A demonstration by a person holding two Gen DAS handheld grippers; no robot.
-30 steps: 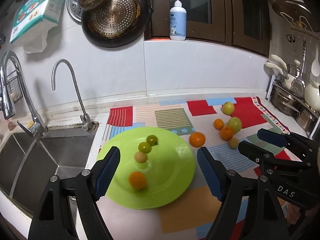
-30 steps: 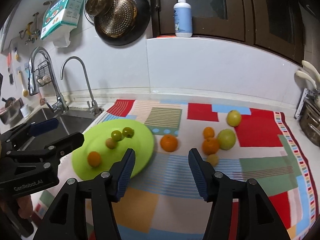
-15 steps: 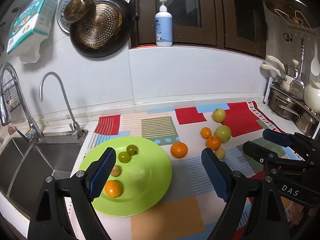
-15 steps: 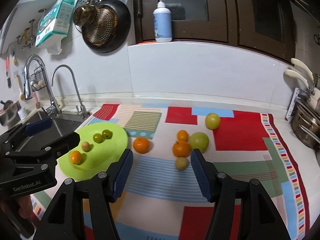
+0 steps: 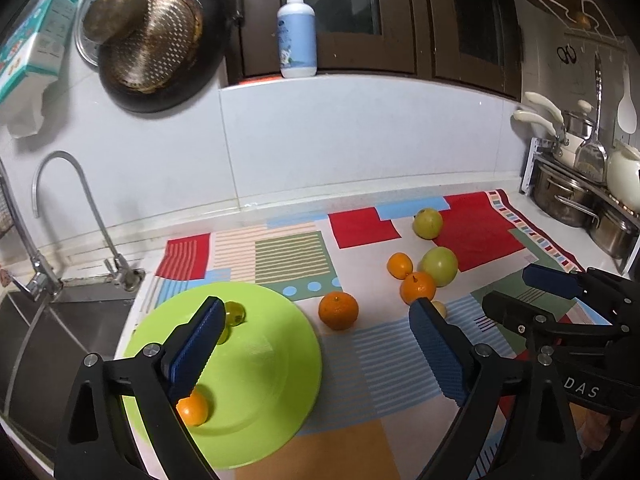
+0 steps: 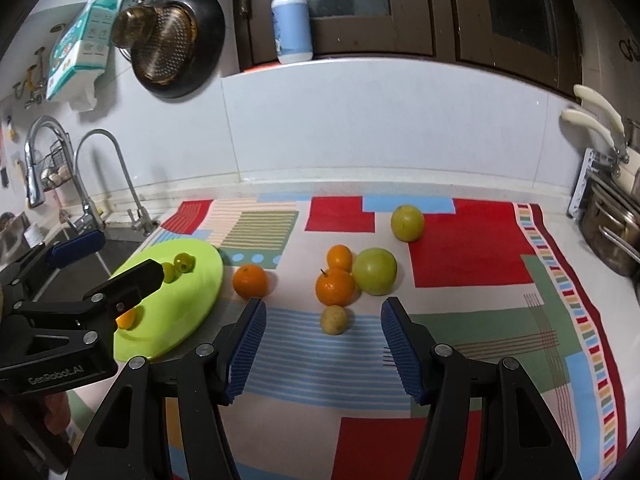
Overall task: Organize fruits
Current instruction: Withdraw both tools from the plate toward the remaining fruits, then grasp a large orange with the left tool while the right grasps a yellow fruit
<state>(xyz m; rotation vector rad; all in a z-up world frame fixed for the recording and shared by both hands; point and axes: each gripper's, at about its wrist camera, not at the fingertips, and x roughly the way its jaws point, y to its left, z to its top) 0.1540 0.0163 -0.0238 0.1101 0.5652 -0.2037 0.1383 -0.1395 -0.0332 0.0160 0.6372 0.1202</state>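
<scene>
Both my tongs, right (image 6: 323, 350) and left (image 5: 316, 346), have swung right, gaping empty; round small fruit (image 6: 334, 319) could roll away.

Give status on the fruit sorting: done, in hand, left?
Done: two small green fruits and an orange show on the green plate. In hand: nothing; left gripper and right gripper are both open. Left: six fruits on the mat, including the lone orange and small yellow fruit.
</scene>
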